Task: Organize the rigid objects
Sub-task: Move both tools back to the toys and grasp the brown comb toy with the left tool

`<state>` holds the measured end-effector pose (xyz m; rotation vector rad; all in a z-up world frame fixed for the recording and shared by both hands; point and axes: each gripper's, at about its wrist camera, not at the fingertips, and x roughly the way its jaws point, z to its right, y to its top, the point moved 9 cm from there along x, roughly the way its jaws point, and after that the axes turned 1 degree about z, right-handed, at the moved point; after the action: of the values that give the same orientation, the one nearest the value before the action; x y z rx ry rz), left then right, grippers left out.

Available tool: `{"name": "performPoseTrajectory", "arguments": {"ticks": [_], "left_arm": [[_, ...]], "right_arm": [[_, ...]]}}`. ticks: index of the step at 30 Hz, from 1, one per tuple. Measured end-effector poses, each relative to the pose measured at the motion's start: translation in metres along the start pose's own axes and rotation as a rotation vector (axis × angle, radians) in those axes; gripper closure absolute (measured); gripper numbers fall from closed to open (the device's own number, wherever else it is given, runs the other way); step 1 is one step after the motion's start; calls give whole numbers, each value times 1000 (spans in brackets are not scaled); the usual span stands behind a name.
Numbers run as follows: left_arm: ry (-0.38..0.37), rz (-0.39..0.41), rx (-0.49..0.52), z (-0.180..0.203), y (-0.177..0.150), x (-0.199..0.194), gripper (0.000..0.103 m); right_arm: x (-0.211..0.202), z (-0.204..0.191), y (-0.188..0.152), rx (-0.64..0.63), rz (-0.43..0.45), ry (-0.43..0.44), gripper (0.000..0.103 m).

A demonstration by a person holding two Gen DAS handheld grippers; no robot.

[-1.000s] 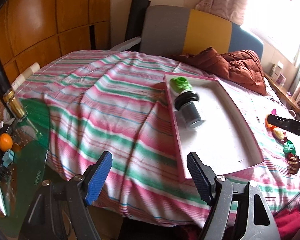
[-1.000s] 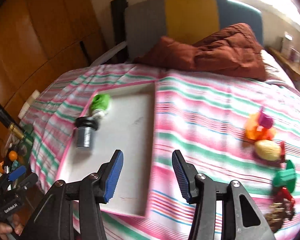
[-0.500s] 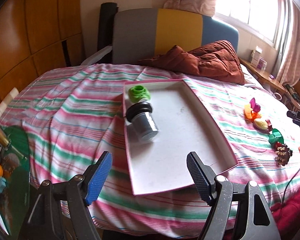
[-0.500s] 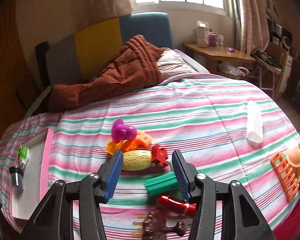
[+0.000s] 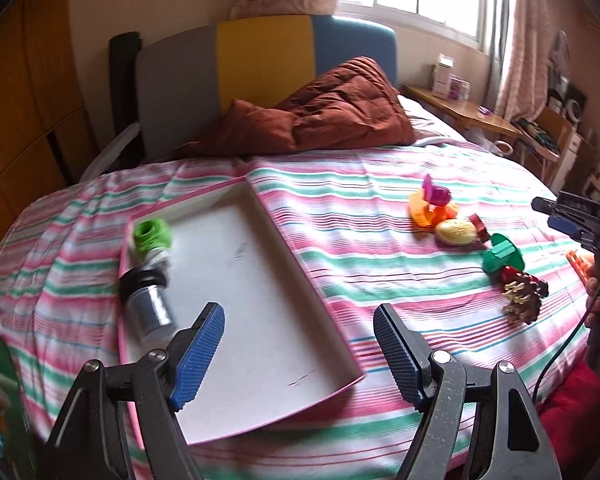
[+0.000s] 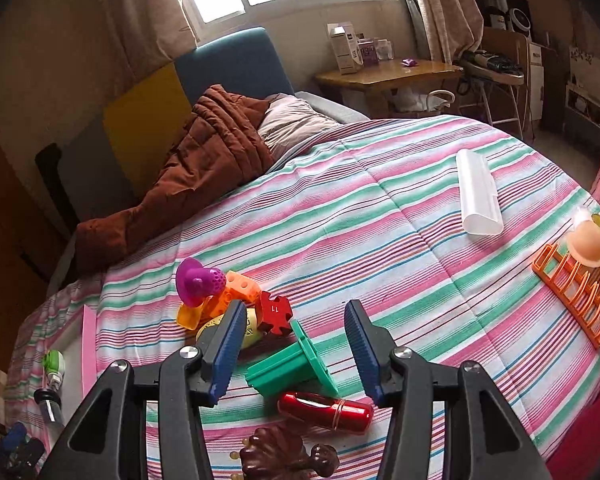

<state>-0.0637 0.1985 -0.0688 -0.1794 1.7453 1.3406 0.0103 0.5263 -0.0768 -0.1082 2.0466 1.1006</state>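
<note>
Toy cluster (image 6: 260, 332) crowds near bedspread; striped bedspread (image 6: 380, 220) beyond lies bare.

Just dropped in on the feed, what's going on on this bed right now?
A person holds two grippers over a striped bed, sorting toys into a white tray. The tray already holds a green-capped piece and a silver jar. The left gripper hovers open over the tray, empty. The right gripper is open above the toy pile, around the green spool, not gripping it yet.

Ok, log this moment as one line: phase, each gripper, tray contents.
phase: approach | left gripper: open, over tray | right gripper: open, above green spool | in tray: jar, green-capped bottle
</note>
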Motion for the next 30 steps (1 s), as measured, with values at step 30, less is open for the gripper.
{"name": "performPoseTrajectory", "arguments": {"ticks": [30], "left_arm": [[-515, -174, 287, 214, -6, 55, 23]], "right_arm": [[-3, 70, 1, 384, -47, 15, 51]]}}
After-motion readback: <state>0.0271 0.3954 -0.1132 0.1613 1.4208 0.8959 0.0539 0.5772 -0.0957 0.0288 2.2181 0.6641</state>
